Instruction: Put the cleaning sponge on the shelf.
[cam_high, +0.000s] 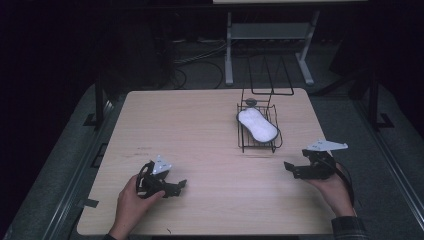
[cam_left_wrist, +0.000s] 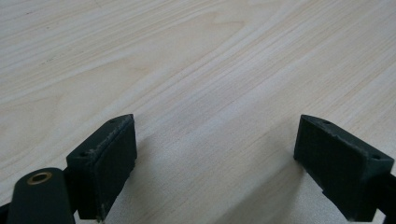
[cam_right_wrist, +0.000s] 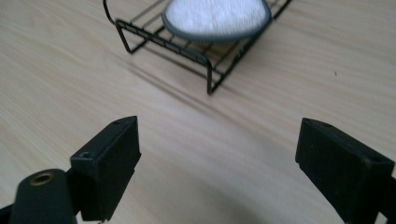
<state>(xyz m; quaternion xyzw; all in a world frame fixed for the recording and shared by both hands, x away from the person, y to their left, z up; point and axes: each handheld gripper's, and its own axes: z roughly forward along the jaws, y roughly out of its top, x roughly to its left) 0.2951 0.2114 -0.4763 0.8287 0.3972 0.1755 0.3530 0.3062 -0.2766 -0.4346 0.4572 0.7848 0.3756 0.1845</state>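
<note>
Hovering over the worktop (cam_high: 210, 135), both jaws apart: left hand-held gripper (cam_high: 175, 186), right hand-held gripper (cam_high: 292, 169) facing the wire rack (cam_high: 257, 140).

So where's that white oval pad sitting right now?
The white pad lies in the black wire rack on the table's far right in the high view, ahead of the open right gripper, whose own view shows it too.

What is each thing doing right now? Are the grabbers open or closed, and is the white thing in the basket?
Left gripper: open, nothing between its jaws, over bare wood.
Right gripper: open, empty, pointed toward the basket.
Wire basket: standing on the table, handle up at its far end.
White pad: lying flat in the basket, untouched.
Table: bare wood around the basket.
</note>
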